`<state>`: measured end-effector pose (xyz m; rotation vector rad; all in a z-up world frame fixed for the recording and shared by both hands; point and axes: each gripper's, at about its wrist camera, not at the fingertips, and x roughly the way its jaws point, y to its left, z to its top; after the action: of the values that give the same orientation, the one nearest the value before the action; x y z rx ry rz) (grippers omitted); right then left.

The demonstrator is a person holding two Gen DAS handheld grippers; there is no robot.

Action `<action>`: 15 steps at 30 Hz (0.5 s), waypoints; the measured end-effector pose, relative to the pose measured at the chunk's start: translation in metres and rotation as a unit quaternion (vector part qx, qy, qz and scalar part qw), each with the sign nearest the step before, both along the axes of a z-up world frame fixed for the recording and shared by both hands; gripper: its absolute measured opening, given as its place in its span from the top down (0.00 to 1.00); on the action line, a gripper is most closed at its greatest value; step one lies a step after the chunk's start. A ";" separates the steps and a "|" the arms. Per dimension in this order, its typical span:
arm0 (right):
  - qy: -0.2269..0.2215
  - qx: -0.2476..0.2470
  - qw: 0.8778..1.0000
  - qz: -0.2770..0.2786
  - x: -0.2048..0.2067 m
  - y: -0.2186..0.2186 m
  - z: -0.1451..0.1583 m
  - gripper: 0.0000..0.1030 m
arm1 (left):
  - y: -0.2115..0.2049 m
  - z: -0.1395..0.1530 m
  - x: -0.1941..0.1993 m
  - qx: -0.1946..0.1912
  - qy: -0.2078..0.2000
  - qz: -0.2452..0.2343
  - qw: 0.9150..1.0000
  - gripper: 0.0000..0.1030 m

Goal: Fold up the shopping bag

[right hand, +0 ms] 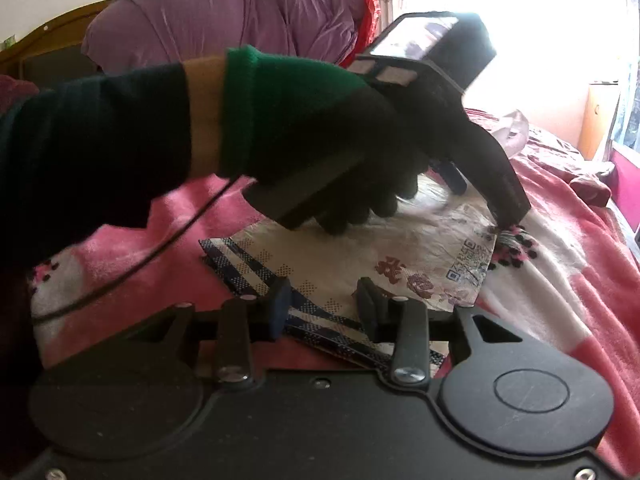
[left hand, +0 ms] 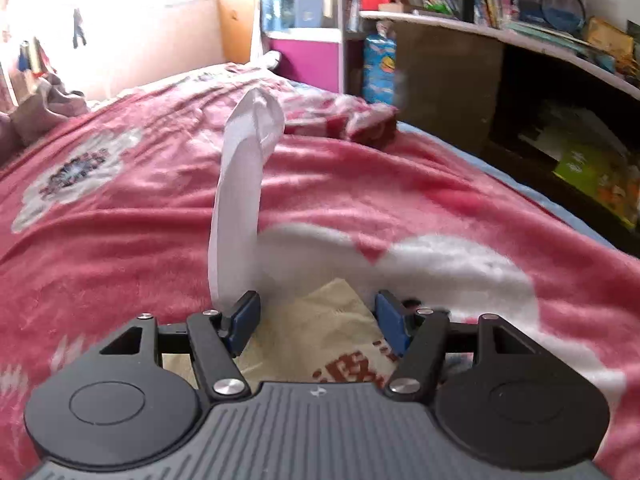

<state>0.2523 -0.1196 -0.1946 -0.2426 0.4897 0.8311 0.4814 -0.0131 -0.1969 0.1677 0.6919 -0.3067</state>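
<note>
A cream shopping bag (left hand: pixel 320 332) with red print lies flat on a pink blanket (left hand: pixel 120 240). Its white handle strip (left hand: pixel 240 200) stands upright, leaning on the outer side of my left gripper's left pad. My left gripper (left hand: pixel 318 316) is open wide above the bag, with nothing pressed between its pads. In the right wrist view the bag (right hand: pixel 360 248) shows a dark checked edge (right hand: pixel 248 264) on its near side. My right gripper (right hand: pixel 324 304) hovers over that edge, jaws apart and not gripping. A gloved hand (right hand: pixel 352 152) holds the left gripper (right hand: pixel 484 200), one fingertip at the bag's far right corner.
A folded red and white cloth (left hand: pixel 352 124) lies at the bed's far side. Dark shelves (left hand: pixel 540 80) packed with books line the right. A purple bundle of bedding (right hand: pixel 240 12) sits behind the sleeve. A thin cable (right hand: pixel 160 252) trails over the blanket.
</note>
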 end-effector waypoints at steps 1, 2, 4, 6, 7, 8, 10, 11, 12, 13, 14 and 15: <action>0.000 0.004 1.000 0.001 0.000 -0.001 0.000 0.62 | 0.001 0.003 0.000 -0.004 0.000 0.002 1.000 0.38; 0.000 0.005 1.000 0.002 -0.001 0.000 0.000 0.62 | 0.004 0.008 -0.002 -0.009 -0.001 0.002 1.000 0.38; -0.003 0.005 1.000 0.003 -0.002 0.000 -0.001 0.62 | 0.014 0.027 -0.011 -0.030 -0.004 -0.001 1.000 0.38; -0.002 0.006 1.000 0.003 -0.002 0.001 -0.001 0.62 | 0.023 0.035 -0.022 -0.028 0.012 -0.011 0.999 0.38; -0.001 0.006 1.000 0.003 -0.002 0.002 -0.001 0.62 | 0.025 0.034 -0.028 -0.018 0.025 -0.016 0.999 0.38; 0.000 0.006 1.000 0.004 -0.002 0.003 -0.001 0.60 | 0.025 0.031 -0.030 -0.010 0.033 -0.016 0.999 0.38; -0.001 0.006 1.000 0.004 -0.003 0.004 -0.001 0.59 | 0.028 0.015 -0.032 -0.008 0.047 -0.009 0.999 0.39; -0.002 0.005 1.000 0.004 -0.003 0.005 -0.002 0.59 | 0.029 0.008 -0.031 -0.007 0.051 -0.003 0.999 0.38; -0.002 0.005 1.000 0.003 -0.003 0.005 -0.002 0.59 | 0.027 0.007 -0.028 -0.006 0.047 0.005 0.999 0.38; -0.002 0.005 1.000 0.002 -0.001 0.005 -0.004 0.59 | 0.026 0.005 -0.024 -0.005 0.044 0.013 0.999 0.38; -0.002 0.005 1.000 0.002 -0.001 0.006 -0.004 0.59 | 0.025 0.004 -0.021 -0.005 0.040 0.021 0.999 0.38; -0.002 0.006 1.000 0.002 -0.001 0.007 -0.004 0.59 | 0.024 0.003 -0.018 -0.005 0.037 0.027 0.999 0.37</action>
<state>0.2513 -0.1127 -0.1988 -0.2351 0.4809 0.8378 0.4633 0.0113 -0.1941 0.1284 0.7676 -0.2647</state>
